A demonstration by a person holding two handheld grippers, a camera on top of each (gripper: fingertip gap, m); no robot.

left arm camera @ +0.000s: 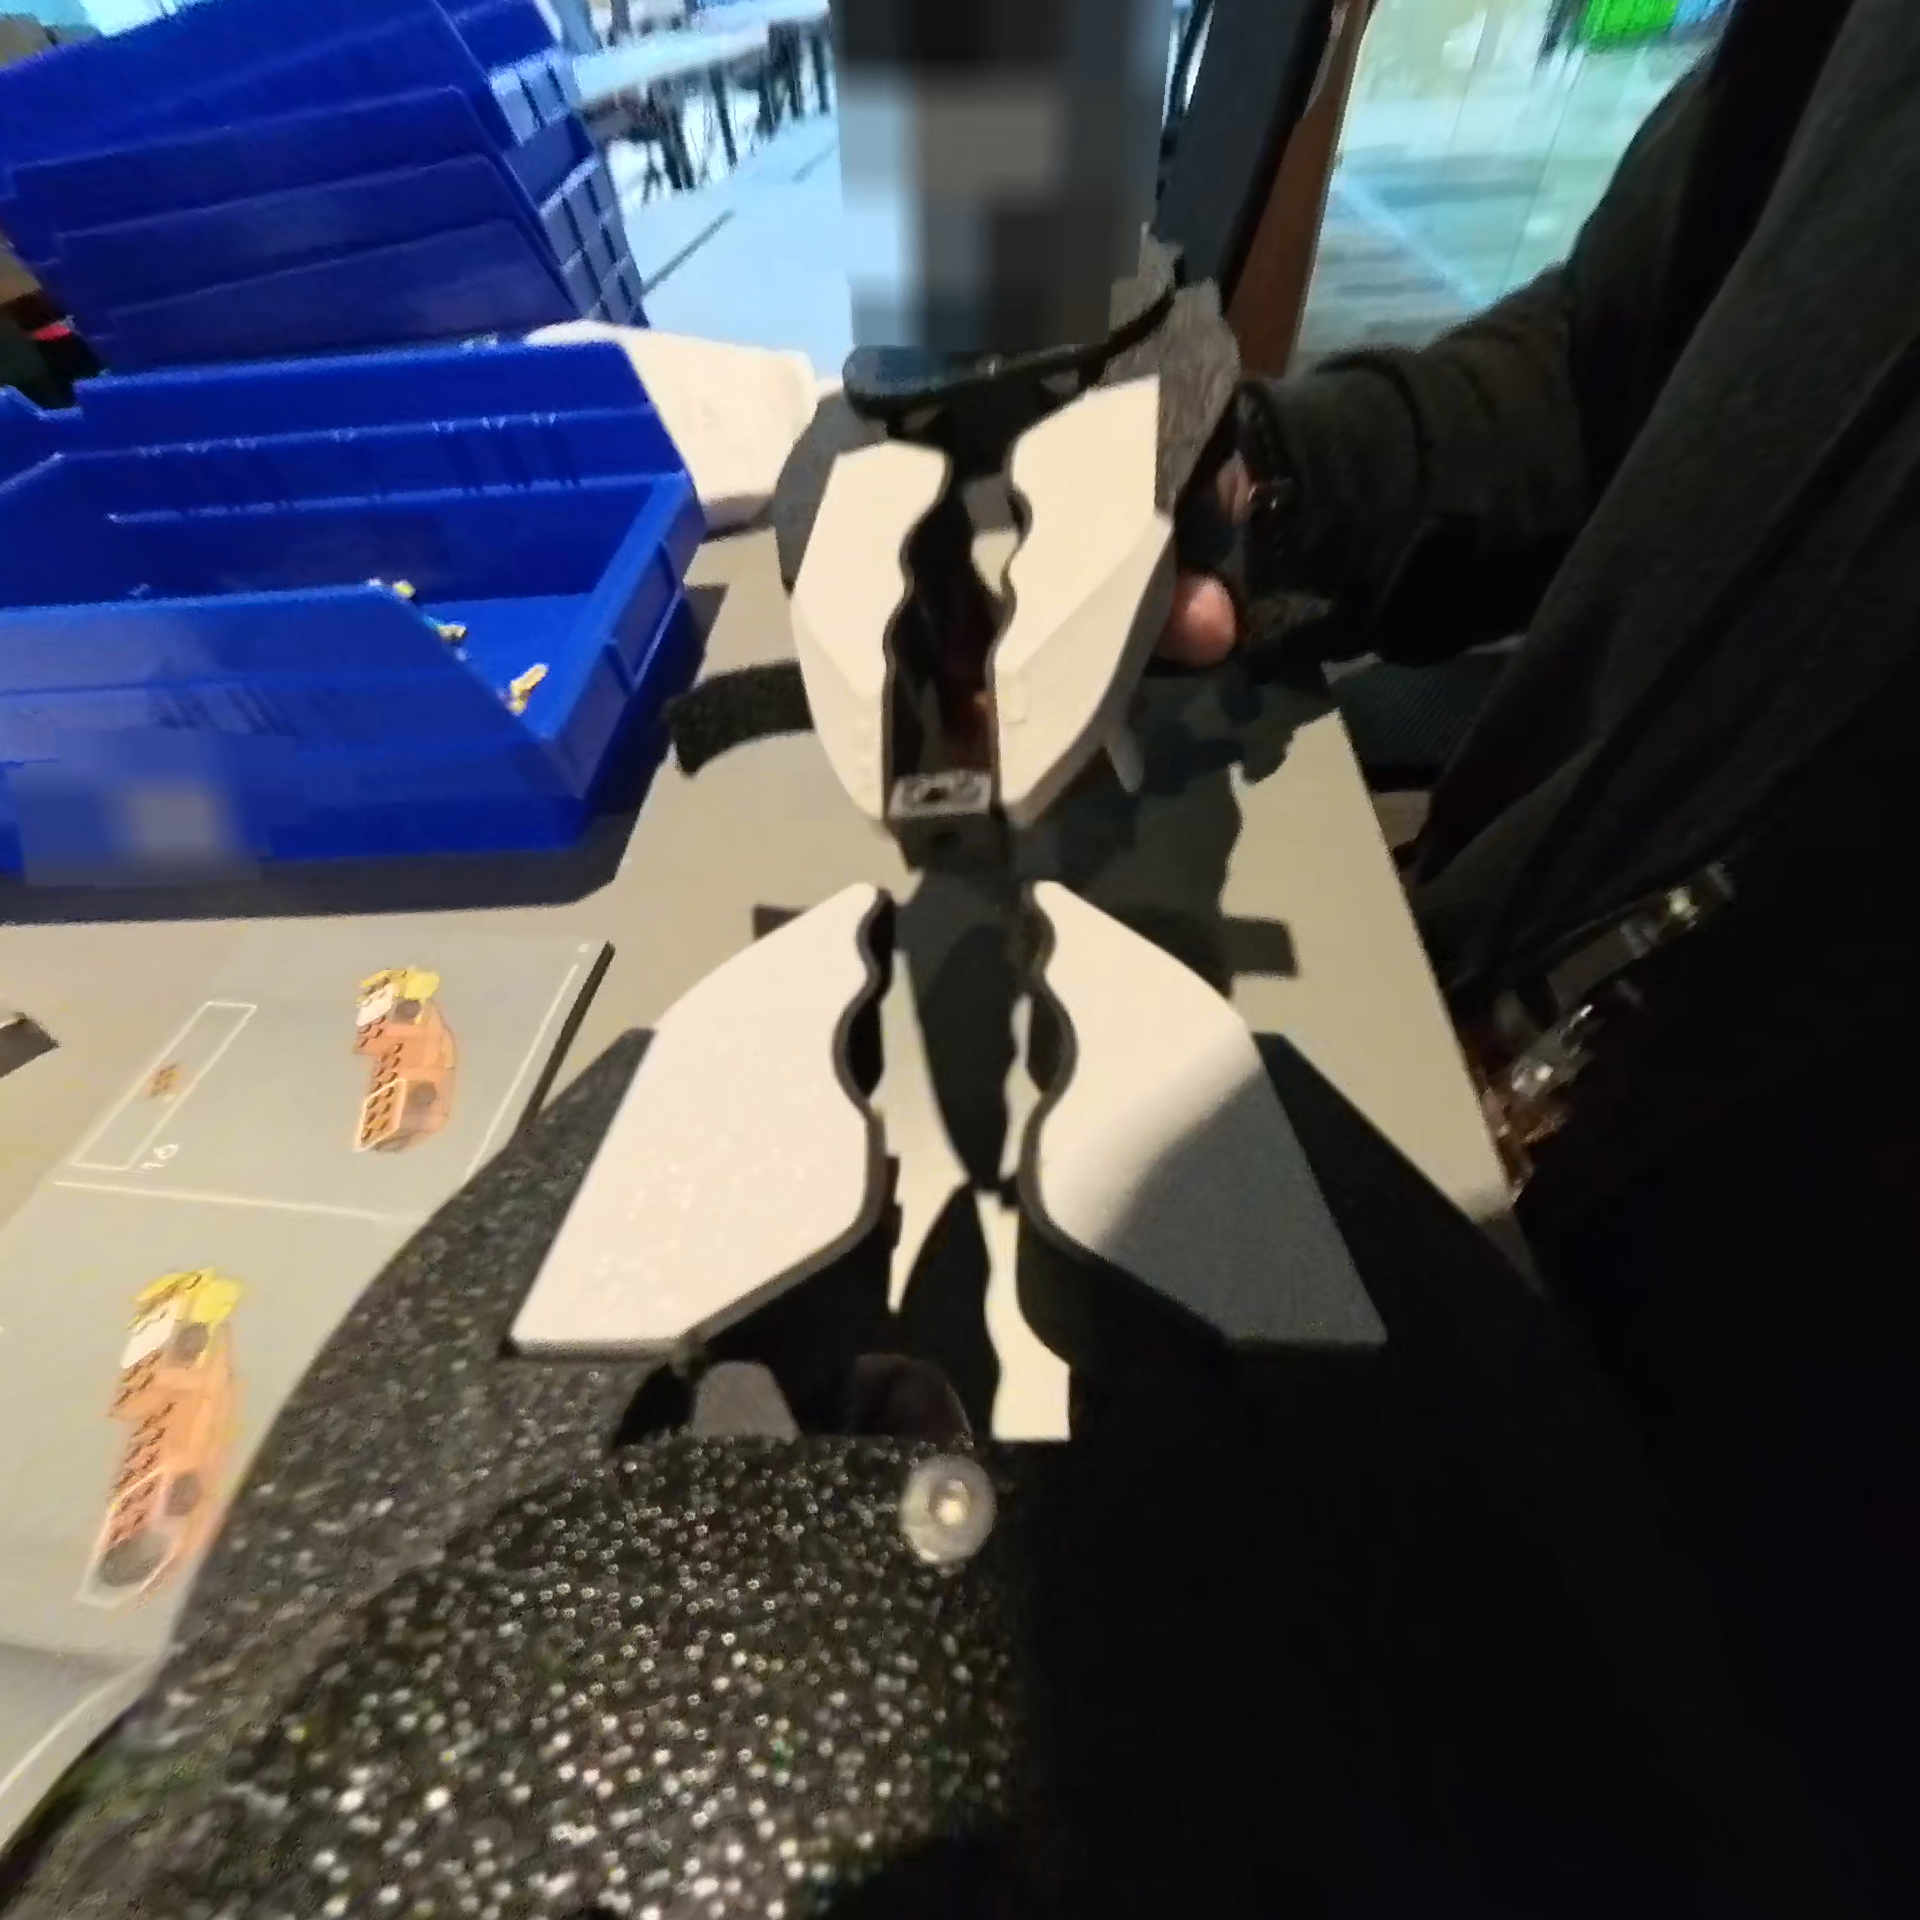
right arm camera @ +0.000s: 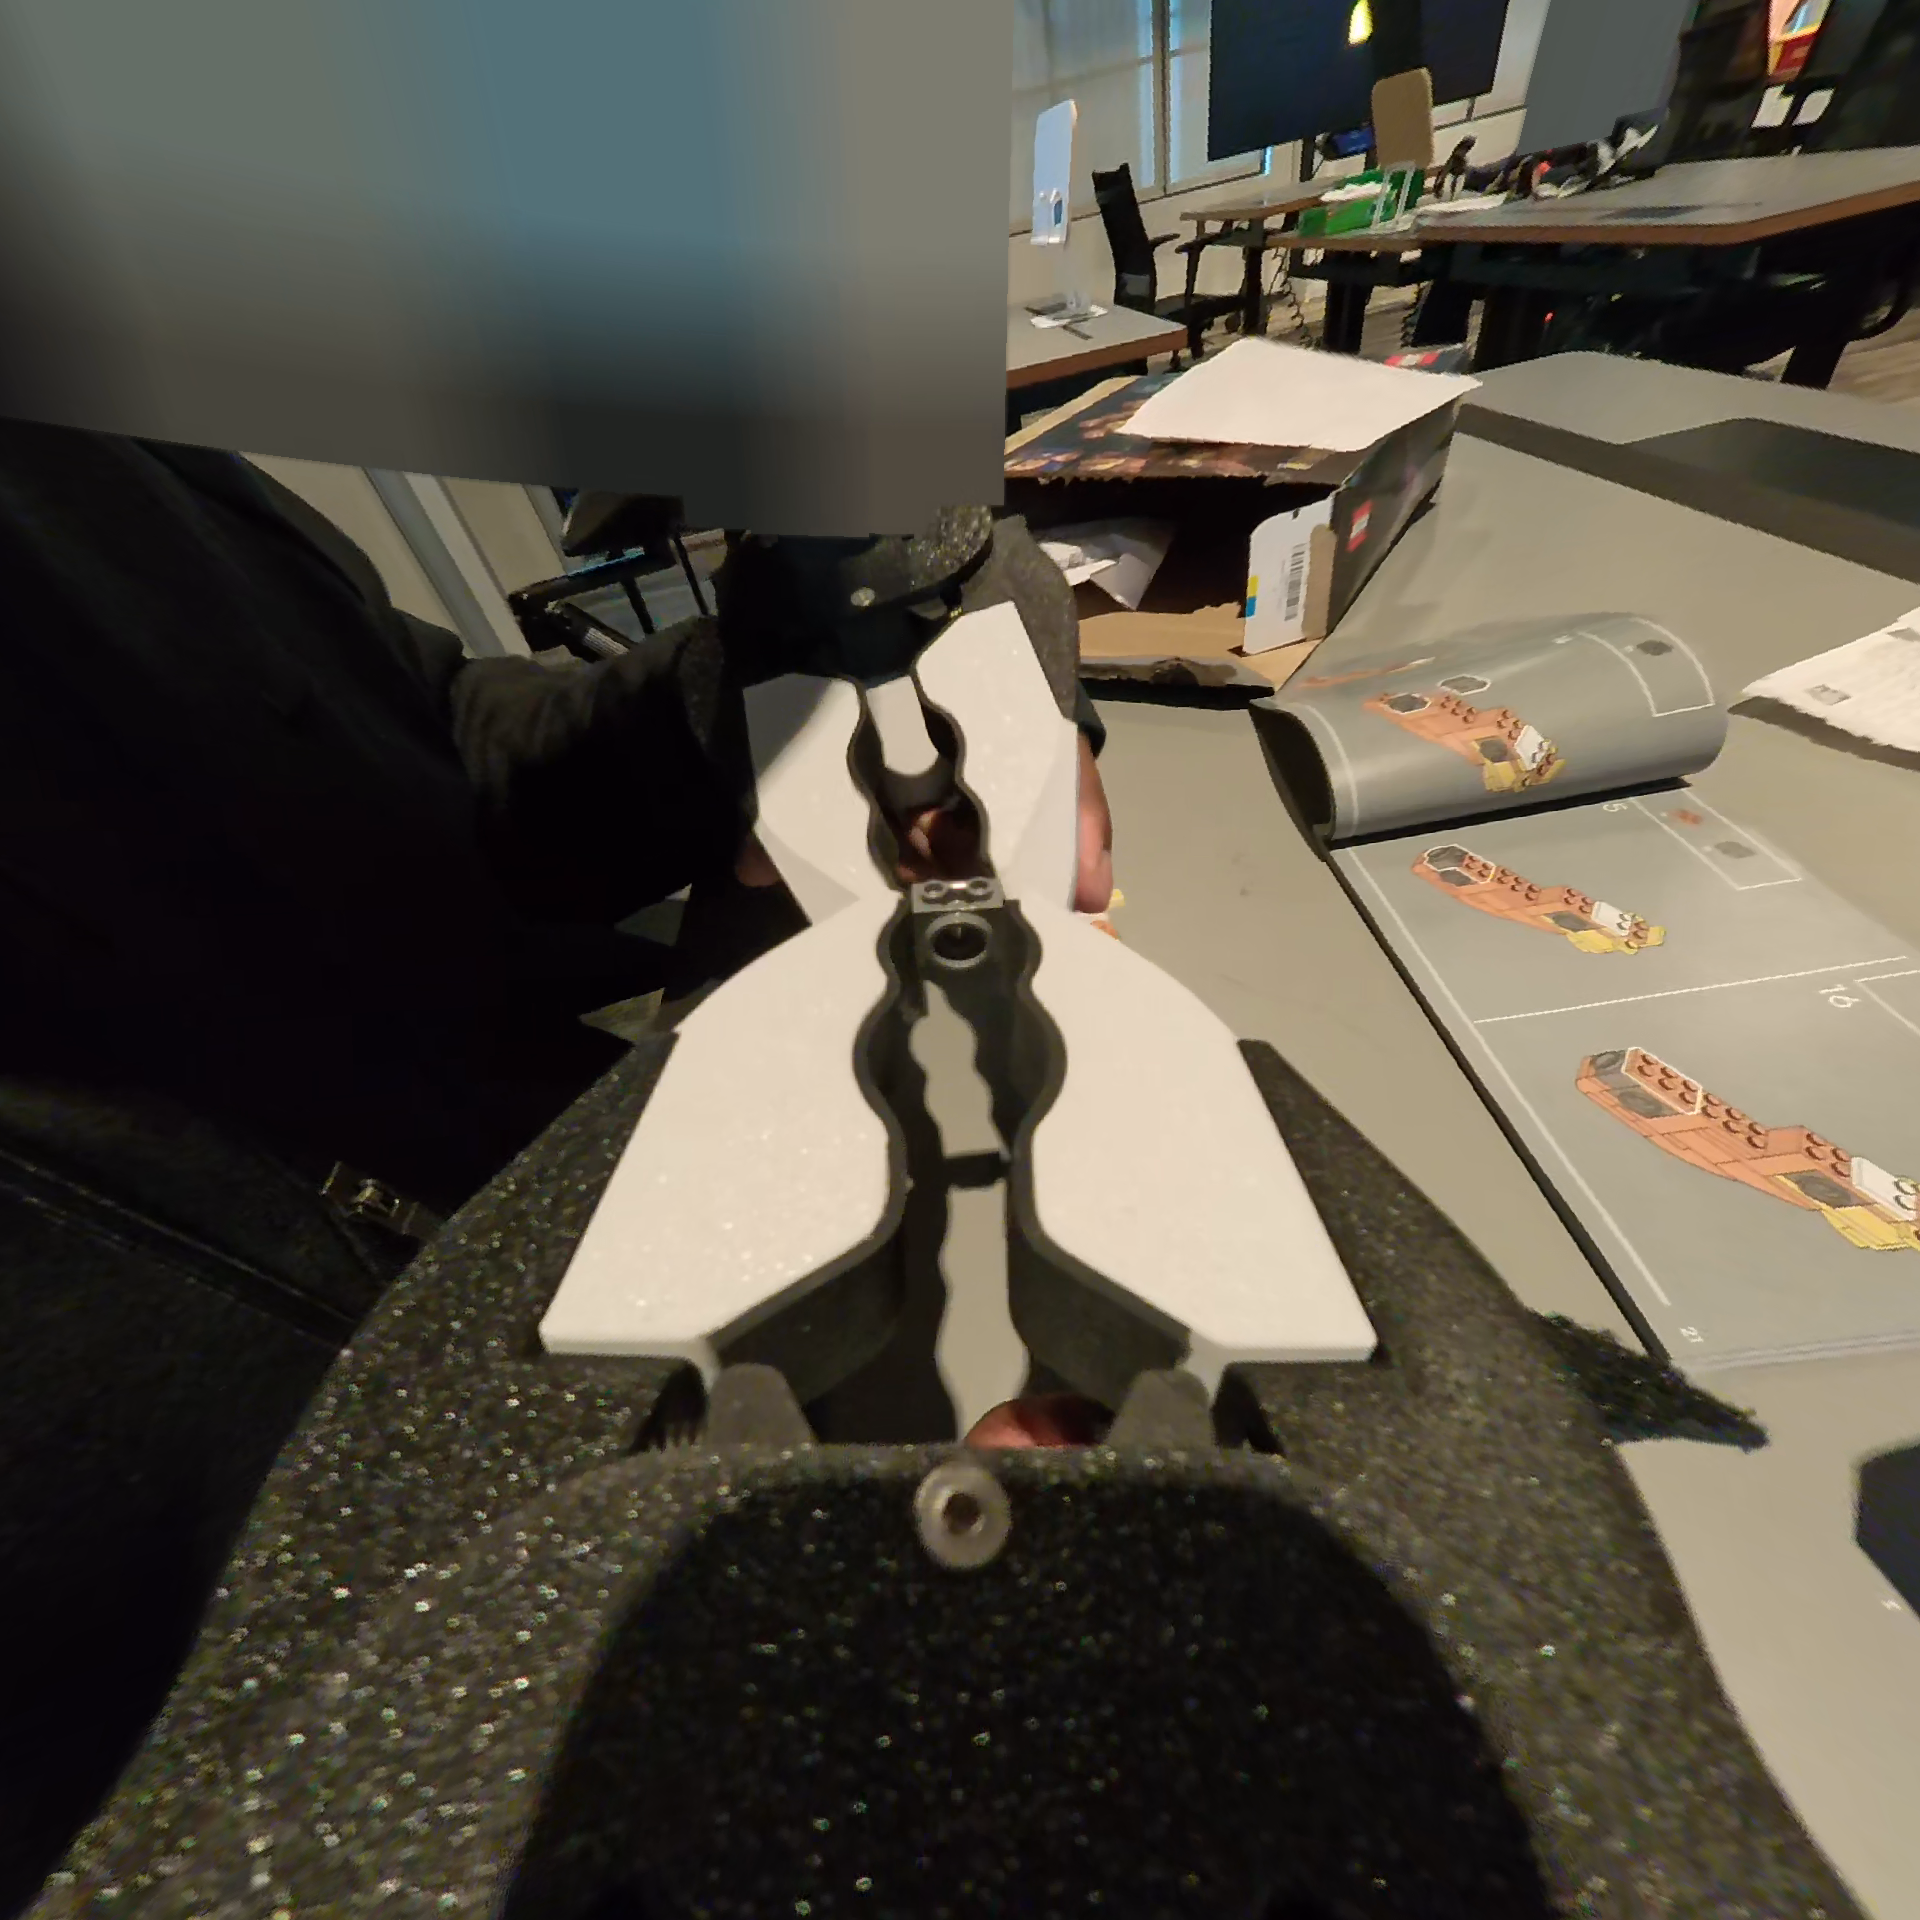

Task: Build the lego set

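Observation:
A small dark grey lego brick (right arm camera: 958, 920) with a round hole in its face is pinched between the tips of my right gripper (right arm camera: 958, 940), held in the air above the grey table (right arm camera: 1195, 987). In the left wrist view the right gripper (left arm camera: 943, 795) comes from above with the brick (left arm camera: 940, 821) at its tip. My left gripper (left arm camera: 961, 896) faces it tip to tip, just short of the brick. Its jaws stand slightly apart with nothing between them. The left gripper also shows in the right wrist view (right arm camera: 977, 883), behind the brick.
Blue parts bins (left arm camera: 364, 644) with small yellow pieces (left arm camera: 530, 681) stand at the left. An open instruction booklet (right arm camera: 1662, 987) lies on the table, also in the left wrist view (left arm camera: 260, 1143). A torn cardboard box (right arm camera: 1299, 499) lies behind. A person in black (left arm camera: 1662, 727) stands close.

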